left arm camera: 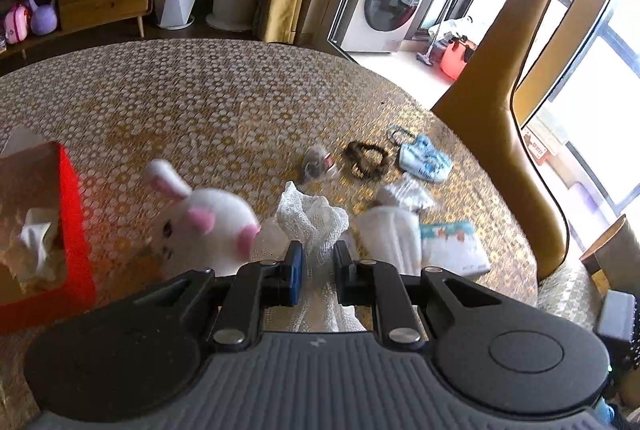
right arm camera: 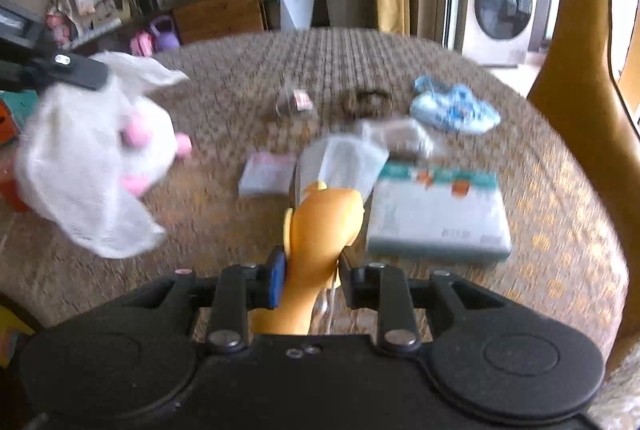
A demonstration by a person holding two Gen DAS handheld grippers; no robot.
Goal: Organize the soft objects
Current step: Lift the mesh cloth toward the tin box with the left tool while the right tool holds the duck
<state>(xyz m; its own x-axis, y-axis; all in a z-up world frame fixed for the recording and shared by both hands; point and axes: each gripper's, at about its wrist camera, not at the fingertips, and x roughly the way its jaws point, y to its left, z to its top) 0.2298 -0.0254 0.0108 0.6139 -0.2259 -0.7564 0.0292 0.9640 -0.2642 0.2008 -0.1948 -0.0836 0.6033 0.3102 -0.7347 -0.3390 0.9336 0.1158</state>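
Okay, left hand-held gripper first: I see its pads pinching the gathered neck of a white mesh bag, jaws nearly together on the fabric. A white plush rabbit with pink ears sits in or against that bag; in the right wrist view it shows through the mesh, lifted above the counter at the left, so I read it as inside. Blurry there, though.

My right hand-held gripper is clamped on an orange plush toy, which sticks forward between the pads. I can't tell what animal it is.

Outward on the counter, which has a yellow and white dotted cover: a flat tissue pack with orange and teal print lies just right of the orange toy. Beyond it are a clear plastic pouch and a small pale packet. Farther back, a blue and white knit item, a dark brown hair tie and a small grey thing, well apart from both grippers.

At the left edge stands a red tissue box. A yellow chair stands at the right, a washing machine behind.
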